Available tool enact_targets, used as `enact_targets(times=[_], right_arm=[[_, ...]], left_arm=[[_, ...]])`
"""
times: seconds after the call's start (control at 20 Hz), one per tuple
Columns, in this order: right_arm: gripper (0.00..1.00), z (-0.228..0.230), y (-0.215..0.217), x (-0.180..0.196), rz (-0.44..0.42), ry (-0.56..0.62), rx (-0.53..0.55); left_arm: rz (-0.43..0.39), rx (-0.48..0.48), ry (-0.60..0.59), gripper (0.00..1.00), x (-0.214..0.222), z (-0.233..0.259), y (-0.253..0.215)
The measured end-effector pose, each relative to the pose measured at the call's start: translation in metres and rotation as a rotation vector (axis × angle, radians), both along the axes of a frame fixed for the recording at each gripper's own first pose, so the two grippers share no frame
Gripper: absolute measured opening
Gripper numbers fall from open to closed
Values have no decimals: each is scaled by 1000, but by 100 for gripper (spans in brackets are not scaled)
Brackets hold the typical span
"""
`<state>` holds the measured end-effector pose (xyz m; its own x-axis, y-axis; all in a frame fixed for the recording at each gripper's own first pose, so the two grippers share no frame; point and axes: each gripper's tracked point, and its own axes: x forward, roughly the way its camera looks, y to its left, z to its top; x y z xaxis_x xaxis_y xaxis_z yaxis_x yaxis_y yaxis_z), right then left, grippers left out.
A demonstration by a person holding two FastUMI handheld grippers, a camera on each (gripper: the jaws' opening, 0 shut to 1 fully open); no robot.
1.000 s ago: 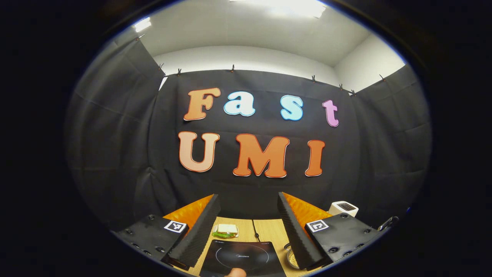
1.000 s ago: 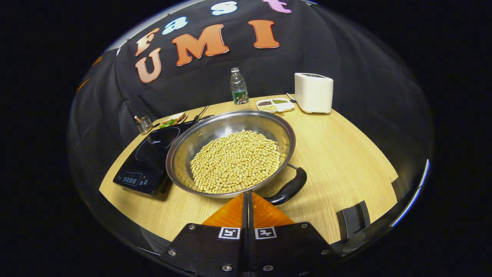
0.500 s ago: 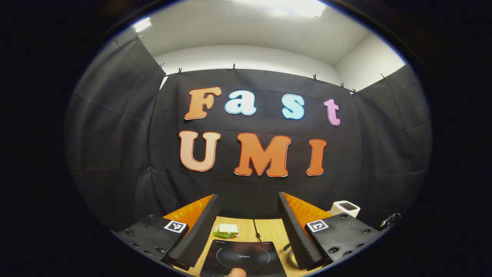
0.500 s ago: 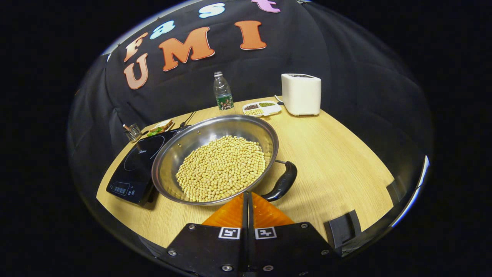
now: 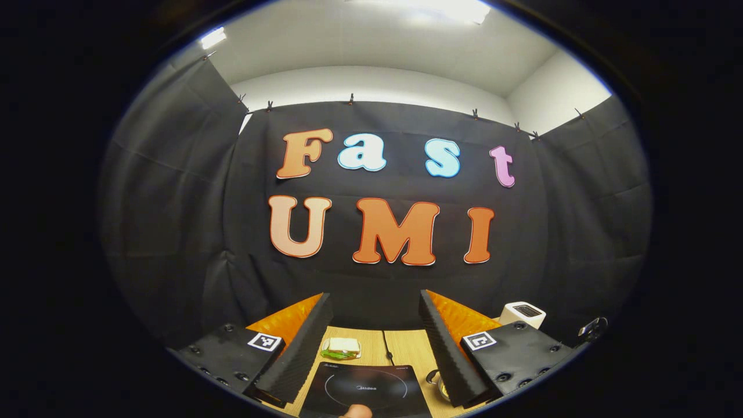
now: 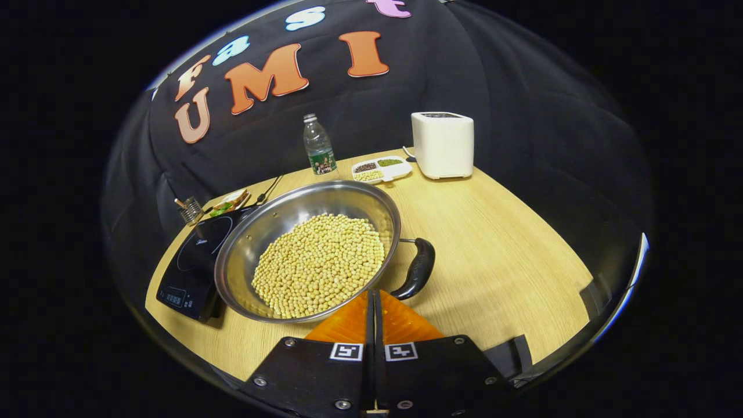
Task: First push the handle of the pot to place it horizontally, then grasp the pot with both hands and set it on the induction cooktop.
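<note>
A wide steel pot (image 6: 278, 223) full of pale beans stands on the wooden table (image 6: 493, 255); its rim edge (image 5: 435, 378) peeks past my left gripper's right finger. Its black handle (image 6: 417, 270) sticks out on the right side. The black induction cooktop (image 6: 194, 261) lies just left of the pot, and the cooktop (image 5: 363, 388) also lies below my left gripper. My right gripper (image 6: 374, 293) is shut and empty, its tips at the pot's near rim beside the handle's lower end. My left gripper (image 5: 374, 297) is open, held high, facing the wall.
At the back of the table stand a white toaster (image 6: 442, 145), a water bottle (image 6: 318, 145) and a divided dish of beans (image 6: 380, 168). A sandwich (image 6: 229, 200) and a small wire holder (image 6: 190, 210) sit behind the cooktop. A person's fingertip (image 5: 355, 411) shows at the bottom.
In the right gripper view the pot has slid left and its handle has turned to stand steeper. The left gripper has barely moved.
</note>
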<state>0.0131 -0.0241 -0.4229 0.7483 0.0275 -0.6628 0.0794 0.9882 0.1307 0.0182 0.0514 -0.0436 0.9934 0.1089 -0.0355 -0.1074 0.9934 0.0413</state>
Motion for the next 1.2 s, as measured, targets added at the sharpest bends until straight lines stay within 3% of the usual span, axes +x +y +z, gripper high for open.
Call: enact_targets(times=[1.2], right_arm=[[0,3,-29,33,-6,1,-17]], left_arm=[[-28,27,-6,97,19,-3,-31]])
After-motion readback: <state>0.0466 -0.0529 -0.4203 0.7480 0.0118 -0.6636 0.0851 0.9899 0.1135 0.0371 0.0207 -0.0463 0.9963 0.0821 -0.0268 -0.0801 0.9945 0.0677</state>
